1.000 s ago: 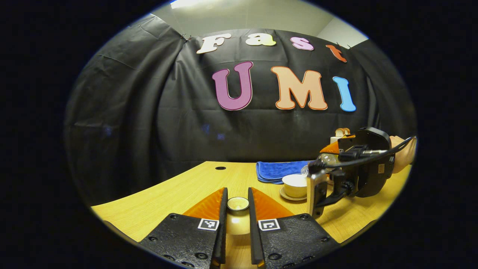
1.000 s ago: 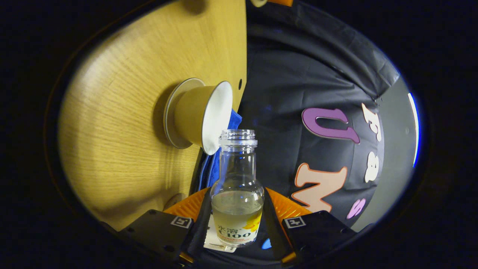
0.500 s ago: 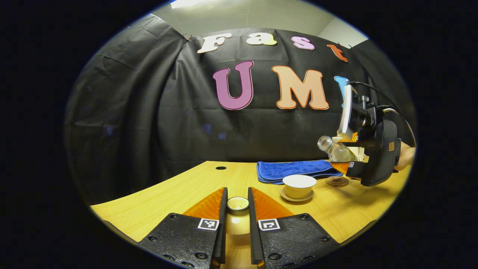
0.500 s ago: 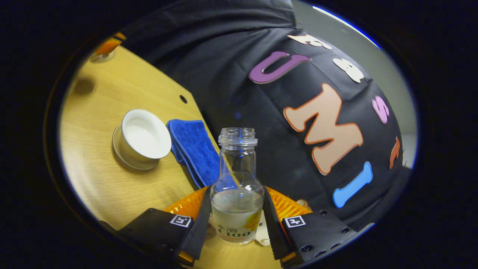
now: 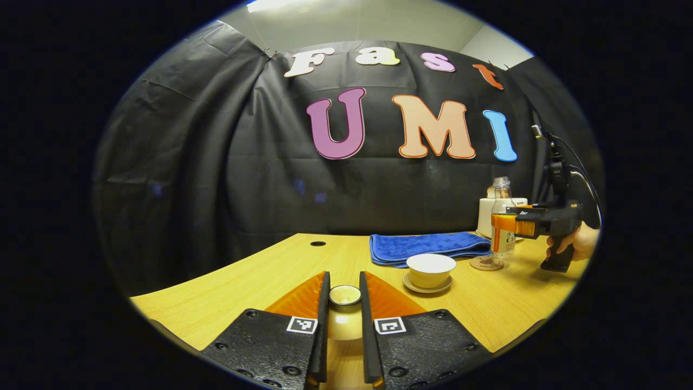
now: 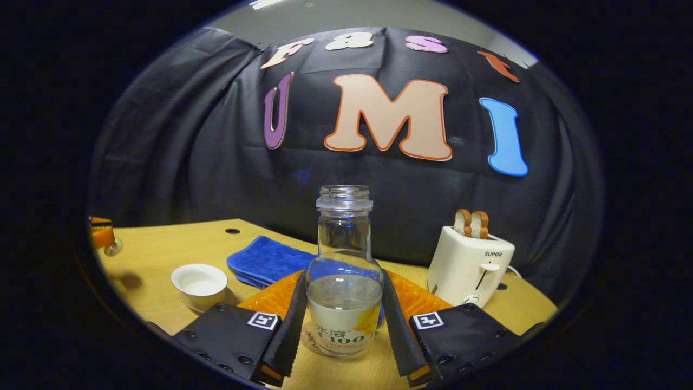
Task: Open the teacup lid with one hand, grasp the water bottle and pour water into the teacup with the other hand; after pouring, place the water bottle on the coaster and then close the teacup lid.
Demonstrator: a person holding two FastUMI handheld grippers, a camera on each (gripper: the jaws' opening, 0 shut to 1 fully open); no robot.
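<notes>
My left gripper (image 5: 343, 283) is shut on the cream teacup lid (image 5: 345, 319), held low over the table's front; the right gripper view has this gripper (image 6: 102, 234) at its far left. The open white teacup (image 5: 430, 268) (image 6: 199, 281) sits on its saucer (image 5: 427, 286). My right gripper (image 6: 344, 281) (image 5: 513, 222) is shut on the clear water bottle (image 6: 344, 303) (image 5: 502, 225). The bottle is upright, uncapped and partly full, right over the round coaster (image 5: 486, 264). Whether it rests on the coaster I cannot tell.
A folded blue cloth (image 5: 427, 246) (image 6: 265, 260) lies behind the teacup. A white toaster (image 6: 470, 266) holding two slices stands at the back right. A hand (image 5: 578, 244) grips the right gripper's handle. The wooden table (image 5: 243, 281) has a small hole (image 5: 318, 244) at the back.
The right gripper has swung the bottle from tipped over the teacup back to upright and carried it right to the coaster. The left gripper has kept still with the lid.
</notes>
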